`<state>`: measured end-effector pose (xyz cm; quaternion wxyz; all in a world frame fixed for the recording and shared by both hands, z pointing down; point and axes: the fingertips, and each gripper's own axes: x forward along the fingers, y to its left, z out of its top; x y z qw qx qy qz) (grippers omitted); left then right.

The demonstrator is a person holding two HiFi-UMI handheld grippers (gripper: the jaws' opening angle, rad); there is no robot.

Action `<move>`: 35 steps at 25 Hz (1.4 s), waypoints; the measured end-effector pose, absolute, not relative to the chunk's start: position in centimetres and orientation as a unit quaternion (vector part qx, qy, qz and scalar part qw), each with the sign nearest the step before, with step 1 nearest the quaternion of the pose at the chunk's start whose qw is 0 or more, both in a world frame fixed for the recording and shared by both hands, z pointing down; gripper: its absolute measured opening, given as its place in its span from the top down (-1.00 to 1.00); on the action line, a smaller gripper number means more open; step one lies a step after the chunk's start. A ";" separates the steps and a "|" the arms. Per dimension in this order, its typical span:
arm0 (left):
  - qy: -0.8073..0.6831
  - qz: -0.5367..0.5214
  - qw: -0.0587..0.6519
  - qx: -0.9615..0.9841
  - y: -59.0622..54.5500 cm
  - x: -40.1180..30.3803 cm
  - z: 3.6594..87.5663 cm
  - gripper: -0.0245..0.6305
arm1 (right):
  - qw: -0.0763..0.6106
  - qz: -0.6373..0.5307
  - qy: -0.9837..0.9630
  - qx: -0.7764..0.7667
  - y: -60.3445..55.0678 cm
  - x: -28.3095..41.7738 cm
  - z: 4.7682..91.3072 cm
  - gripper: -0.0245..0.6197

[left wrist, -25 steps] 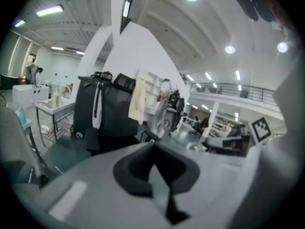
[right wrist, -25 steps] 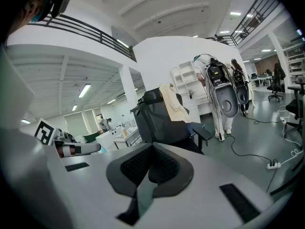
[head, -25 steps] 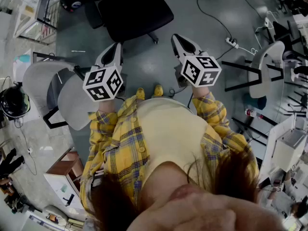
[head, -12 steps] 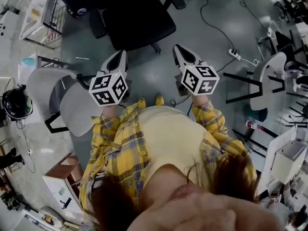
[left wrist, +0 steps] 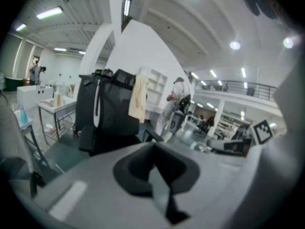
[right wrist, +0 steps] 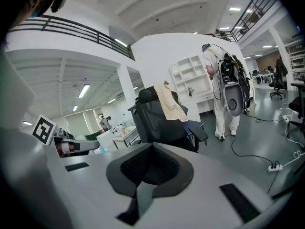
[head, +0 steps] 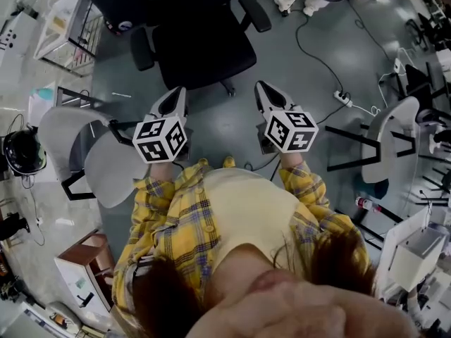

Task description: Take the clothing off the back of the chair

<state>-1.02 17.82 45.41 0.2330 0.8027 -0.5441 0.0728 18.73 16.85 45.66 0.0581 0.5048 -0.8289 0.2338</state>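
A black office chair [head: 201,41] stands on the grey floor straight ahead of me. A cream garment [left wrist: 138,99] hangs over the top of its backrest and shows in the right gripper view [right wrist: 170,104] too. My left gripper [head: 173,98] and right gripper [head: 266,94] are held side by side, pointing at the chair and still short of its seat. Both have their jaws together with nothing between them, as seen in the left gripper view [left wrist: 153,147] and the right gripper view [right wrist: 152,147]. Neither touches the garment.
A grey shell chair [head: 84,143] stands close on my left and a white chair [head: 394,111] on my right. A power strip [head: 345,98] with its cable lies on the floor. A person in white [right wrist: 224,89] stands beyond the black chair, and desks and racks [head: 60,20] line the left.
Both grippers have moved forward toward the black chair, which now shows more fully in the head view. Their jaws look the same.
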 end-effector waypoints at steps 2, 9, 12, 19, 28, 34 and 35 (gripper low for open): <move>-0.551 0.075 0.236 0.797 18.0 -1.0 45.6 0.92 | 0.062 0.235 -0.830 0.502 16.4 19.2 45.9 0.88; -0.568 0.078 0.239 0.784 18.0 -2.6 46.0 0.92 | 0.063 0.244 -0.837 0.485 14.8 17.6 46.8 0.88; -0.574 0.074 0.238 0.780 16.7 -3.9 46.0 0.92 | 0.071 0.242 -0.842 0.477 13.8 16.2 47.0 0.88; -0.570 0.077 0.222 0.787 11.9 -6.4 46.1 0.92 | 0.087 0.234 -0.840 0.482 8.9 13.4 47.0 0.88; -0.561 0.072 0.230 0.792 5.5 -10.1 46.4 0.92 | 0.097 0.222 -0.839 0.488 2.2 9.4 46.1 0.88; -0.552 0.071 0.226 0.799 2.2 -12.4 46.1 0.92 | 0.101 0.216 -0.837 0.492 -1.3 6.6 46.0 0.88; -0.550 0.071 0.223 0.802 1.7 -12.7 45.9 0.92 | 0.099 0.215 -0.837 0.493 -1.9 6.1 45.8 0.88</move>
